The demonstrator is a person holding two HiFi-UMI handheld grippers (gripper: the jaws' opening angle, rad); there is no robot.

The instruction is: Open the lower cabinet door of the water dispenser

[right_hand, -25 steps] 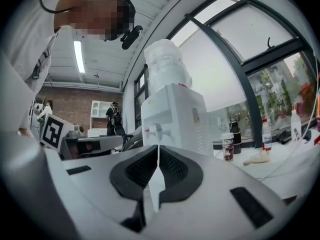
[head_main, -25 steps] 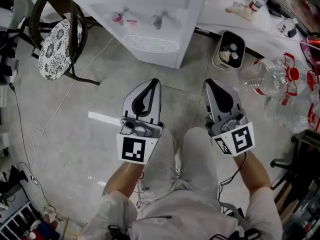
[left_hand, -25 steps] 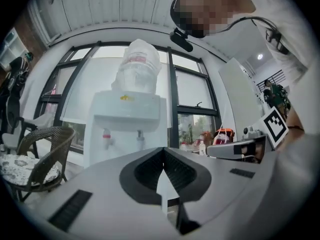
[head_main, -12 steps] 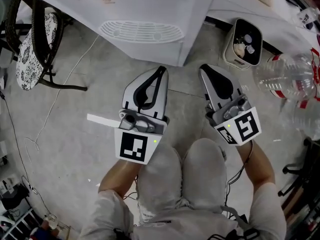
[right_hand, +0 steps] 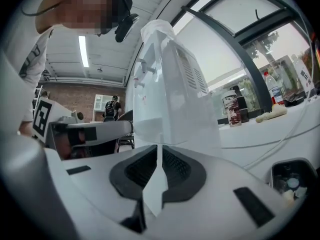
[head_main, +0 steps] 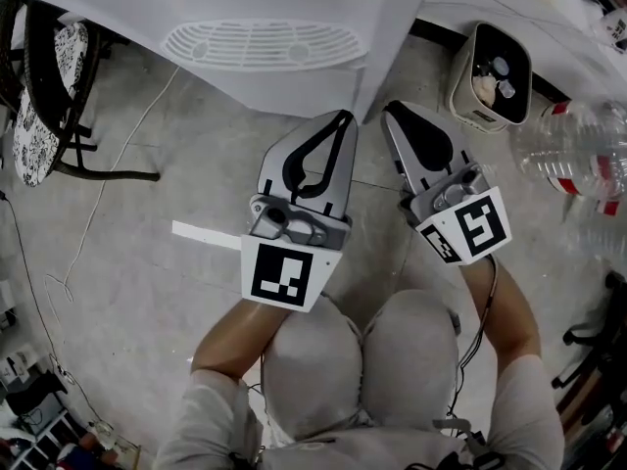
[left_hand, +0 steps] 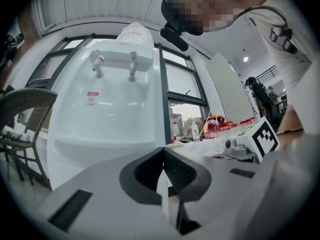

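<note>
The white water dispenser (head_main: 294, 8) fills the top of the head view, its grilled drip tray (head_main: 263, 42) jutting out over the floor. In the left gripper view the dispenser (left_hand: 105, 119) stands straight ahead with two taps (left_hand: 114, 64) above the tray ledge. Its lower cabinet door is hidden under the ledge and behind the gripper bodies. My left gripper (head_main: 336, 123) is shut and empty, just short of the dispenser's front corner. My right gripper (head_main: 390, 111) is beside it, also shut and empty, and faces the dispenser's corner edge (right_hand: 167, 109).
A wicker chair with a patterned cushion (head_main: 34, 116) stands at the left. A small bin (head_main: 490, 71) and clear plastic water jugs (head_main: 578, 155) lie at the right. A cable (head_main: 98, 213) and a white strip (head_main: 206, 235) lie on the floor. The person's knees are below the grippers.
Both grippers have sunk and moved closer to the dispenser, which now looms larger at the top. Both stay shut.
</note>
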